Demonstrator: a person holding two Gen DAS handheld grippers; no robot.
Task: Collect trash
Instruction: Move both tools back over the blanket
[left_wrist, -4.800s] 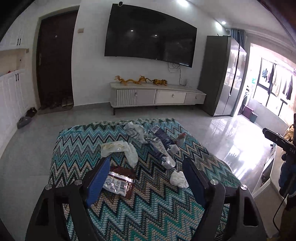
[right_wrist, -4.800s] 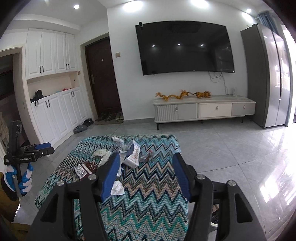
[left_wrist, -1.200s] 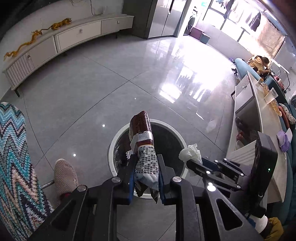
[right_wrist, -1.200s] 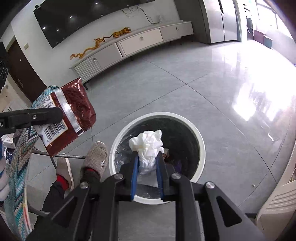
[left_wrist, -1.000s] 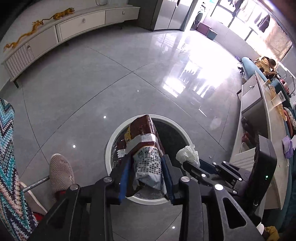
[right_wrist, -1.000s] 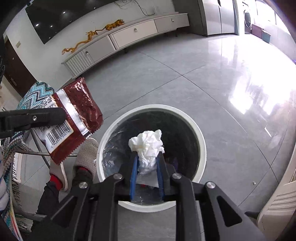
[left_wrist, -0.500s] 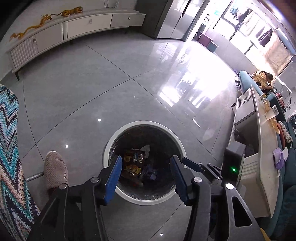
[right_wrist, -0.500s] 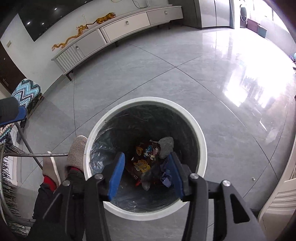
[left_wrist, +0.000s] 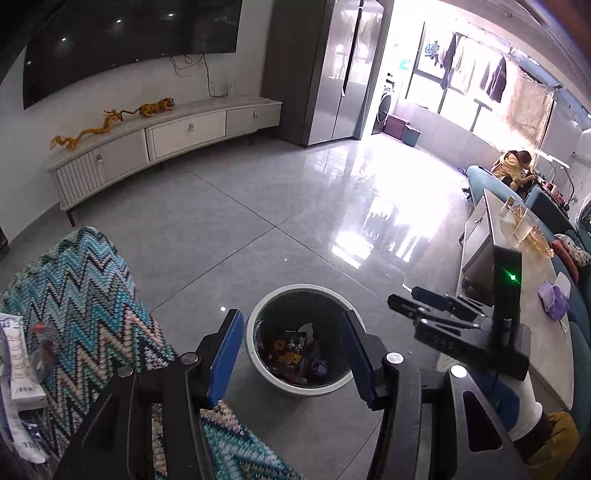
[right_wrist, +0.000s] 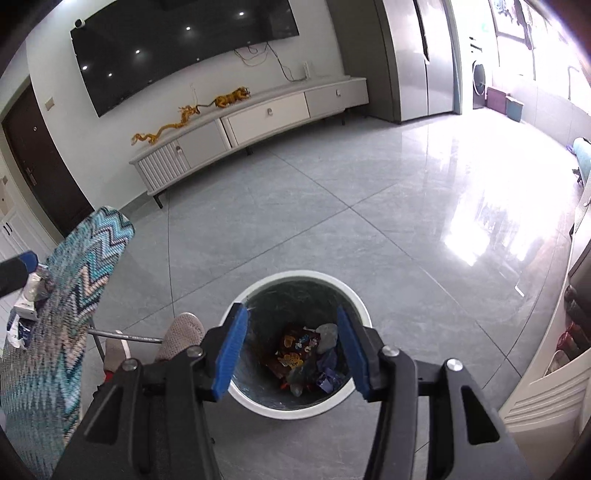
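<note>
A: Where do the tongs stand?

B: Both released. The left gripper (left_wrist: 291, 354) has its blue-padded jaws spread wide with nothing between them, and so does the right gripper (right_wrist: 291, 349); each hangs above the round white-rimmed waste bin with the dark liner (right_wrist: 347, 286), which sits on the grey tiled floor (right_wrist: 332, 221).

A: And the trash?

B: Some lies in the bin already: crumpled colourful snack wrappers (right_wrist: 295, 349). More waits to the left on the teal zigzag-patterned cloth-covered table (left_wrist: 85, 295), a white printed packet (left_wrist: 16, 365) at its near left edge with a small clear wrapper (left_wrist: 42, 350) beside it.

A: How would those handle?

B: Light, thin and soft, I'd judge (film like that is probably slippery too). Best to pinch a free edge or a bunched fold, firmly.

A: Anything unclear?

B: The packet is cut off by the frame, the table's far side is out of sight, and the bin's bottom is too dark to sort piece from piece.
</note>
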